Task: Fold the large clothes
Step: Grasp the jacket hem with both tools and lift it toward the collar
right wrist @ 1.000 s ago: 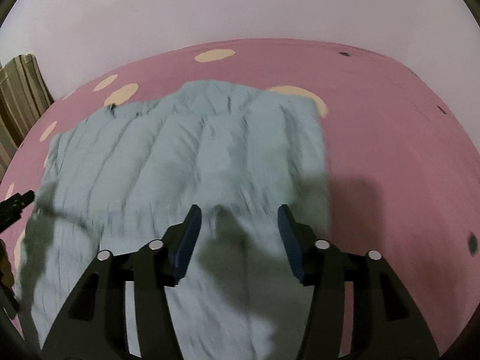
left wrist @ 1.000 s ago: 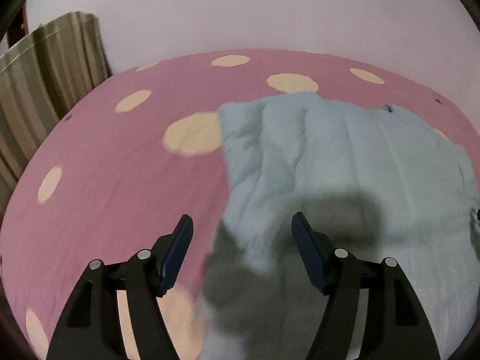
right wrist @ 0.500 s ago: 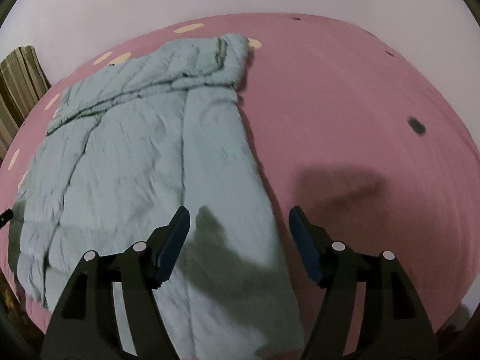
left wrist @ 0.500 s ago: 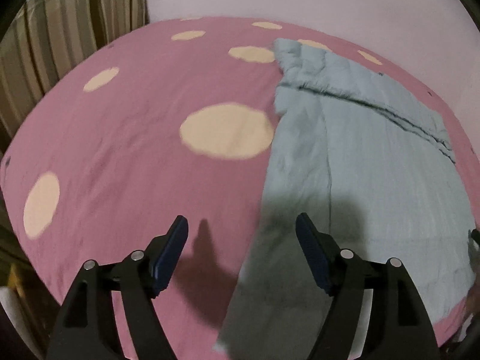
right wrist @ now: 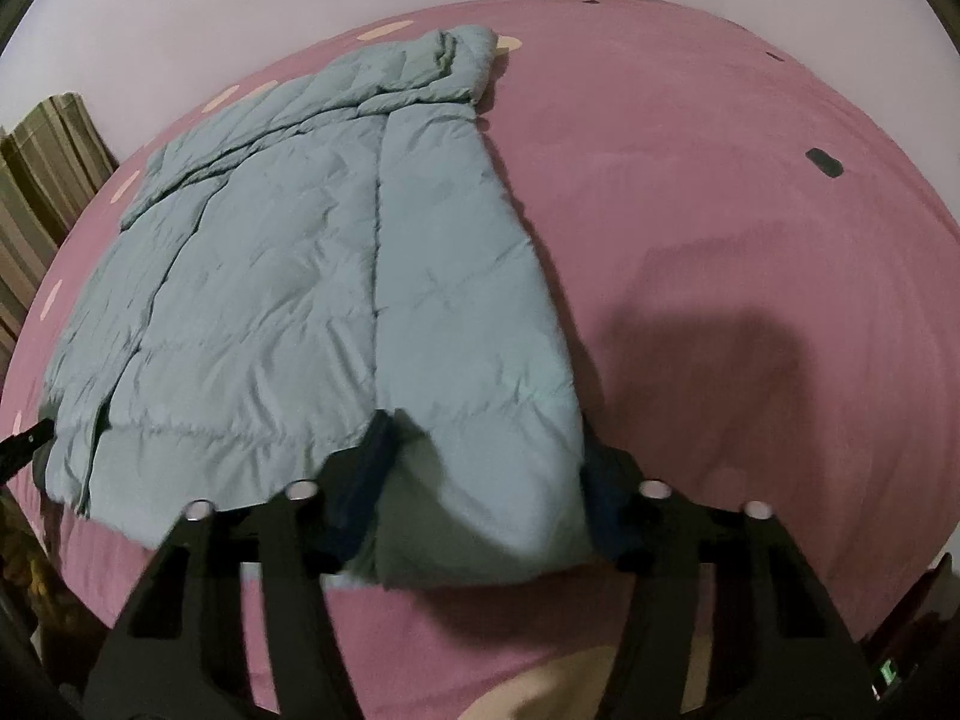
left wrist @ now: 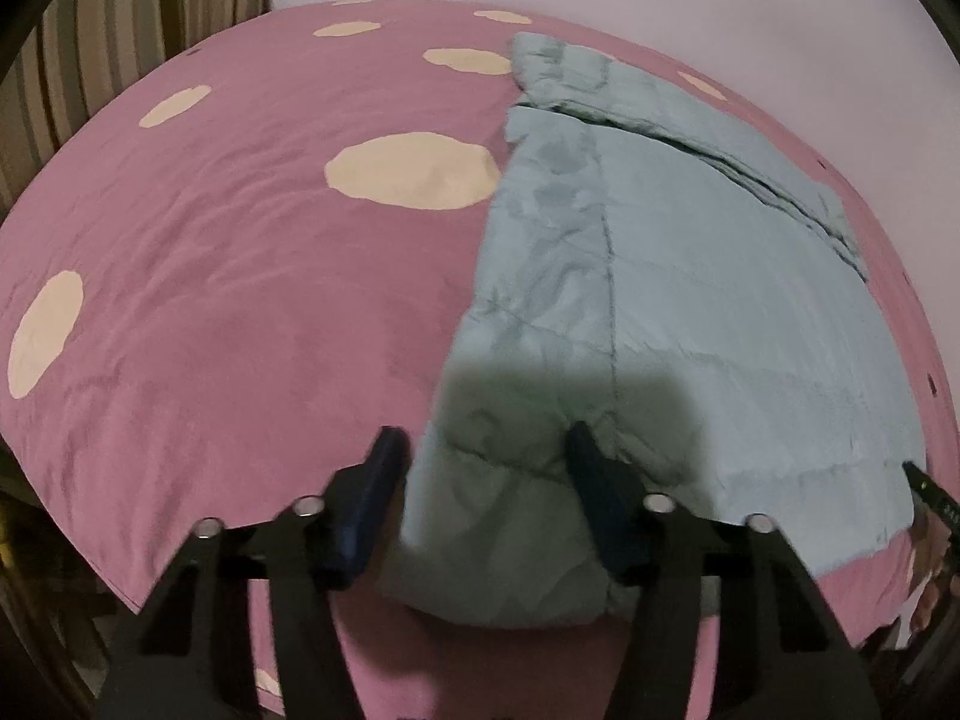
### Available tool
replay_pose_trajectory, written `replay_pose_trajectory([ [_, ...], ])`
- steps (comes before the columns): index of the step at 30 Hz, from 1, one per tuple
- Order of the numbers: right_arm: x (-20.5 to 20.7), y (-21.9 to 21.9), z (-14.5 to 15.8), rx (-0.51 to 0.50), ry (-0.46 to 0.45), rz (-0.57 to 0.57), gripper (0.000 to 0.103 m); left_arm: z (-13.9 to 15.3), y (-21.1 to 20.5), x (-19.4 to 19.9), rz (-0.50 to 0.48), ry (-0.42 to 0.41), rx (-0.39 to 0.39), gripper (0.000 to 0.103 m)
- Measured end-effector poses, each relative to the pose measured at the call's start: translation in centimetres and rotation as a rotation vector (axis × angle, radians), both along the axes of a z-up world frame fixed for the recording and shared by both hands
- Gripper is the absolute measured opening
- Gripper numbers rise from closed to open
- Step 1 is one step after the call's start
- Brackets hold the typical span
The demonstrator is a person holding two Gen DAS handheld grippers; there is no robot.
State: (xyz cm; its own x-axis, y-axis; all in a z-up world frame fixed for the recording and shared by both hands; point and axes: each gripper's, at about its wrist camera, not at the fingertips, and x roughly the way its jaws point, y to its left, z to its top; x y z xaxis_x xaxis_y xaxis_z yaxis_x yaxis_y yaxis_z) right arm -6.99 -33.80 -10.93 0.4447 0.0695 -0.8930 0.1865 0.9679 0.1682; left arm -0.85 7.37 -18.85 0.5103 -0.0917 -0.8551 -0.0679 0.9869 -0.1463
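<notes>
Both grippers' jaws lately narrowed, quilted jacket (left wrist: 690, 276) corners now between

A pale blue quilted jacket (left wrist: 660, 276) lies spread on the right of a pink bed cover (left wrist: 240, 276) with cream spots; striped curtains (left wrist: 108, 48) hang at the far left. The left gripper (left wrist: 486, 456) has just been closing its jaws, the jacket's near left corner bunched between them; whether the pads press it cannot be told.

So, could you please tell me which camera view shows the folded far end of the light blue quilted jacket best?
The right wrist view: the light blue quilted jacket lies nearly whole there, its rolled far end distinct. The left wrist view cuts off one side.
</notes>
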Motion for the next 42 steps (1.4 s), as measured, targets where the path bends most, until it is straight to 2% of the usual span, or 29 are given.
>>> replay_pose_trajectory([
  [1,-0.2,0.2,0.1,0.000,0.000,0.010,0.037,0.0,-0.2,-0.1,-0.010,-0.002,0.007,0.044],
  [2,-0.3,0.4,0.1,0.003,0.001,0.017,0.033,0.1,-0.4,-0.3,-0.022,-0.004,0.013,0.041],
  [4,-0.6,0.7,0.3,0.012,0.001,0.037,0.019,0.1,-0.6,-0.6,-0.037,-0.006,0.017,0.028],
  [5,-0.7,0.8,0.4,0.020,-0.002,0.043,0.016,0.1,-0.7,-0.9,-0.043,-0.010,0.021,0.025],
  [7,-1.0,1.0,0.6,0.042,-0.014,0.046,0.009,0.3,-0.7,-1.2,-0.047,-0.017,0.017,0.010],
  [9,-1.4,1.1,1.0,0.049,-0.031,0.047,0.007,0.8,-0.5,-1.4,-0.042,-0.030,-0.008,0.006],
  [16,-1.0,0.9,4.7,0.064,-0.139,0.044,0.005,5.9,0.0,-0.7,-0.015,-0.160,-0.049,0.004],
  [19,0.7,0.2,6.6,0.093,-0.187,0.040,0.005,7.9,0.2,1.3,-0.010,-0.202,-0.065,0.004],
  [23,4.9,-0.6,7.6,0.096,-0.226,0.027,0.005,9.0,-0.1,6.0,0.010,-0.240,-0.023,0.004],
  [27,9.8,-1.1,6.6,0.102,-0.216,0.005,0.005,7.6,-0.3,10.9,0.030,-0.223,0.016,0.004],
  [34,17.4,-0.9,0.7,0.083,-0.090,-0.003,0.005,1.8,-0.5,18.2,0.039,-0.091,0.032,0.004],
  [38,19.0,-0.7,-2.2,0.082,-0.040,0.001,0.005,0.0,-0.9,19.5,0.021,-0.067,0.039,0.004],
  [42,19.1,-0.3,-2.3,0.066,-0.036,0.013,0.006,-0.1,-1.3,19.8,0.002,-0.073,0.054,0.004],
])
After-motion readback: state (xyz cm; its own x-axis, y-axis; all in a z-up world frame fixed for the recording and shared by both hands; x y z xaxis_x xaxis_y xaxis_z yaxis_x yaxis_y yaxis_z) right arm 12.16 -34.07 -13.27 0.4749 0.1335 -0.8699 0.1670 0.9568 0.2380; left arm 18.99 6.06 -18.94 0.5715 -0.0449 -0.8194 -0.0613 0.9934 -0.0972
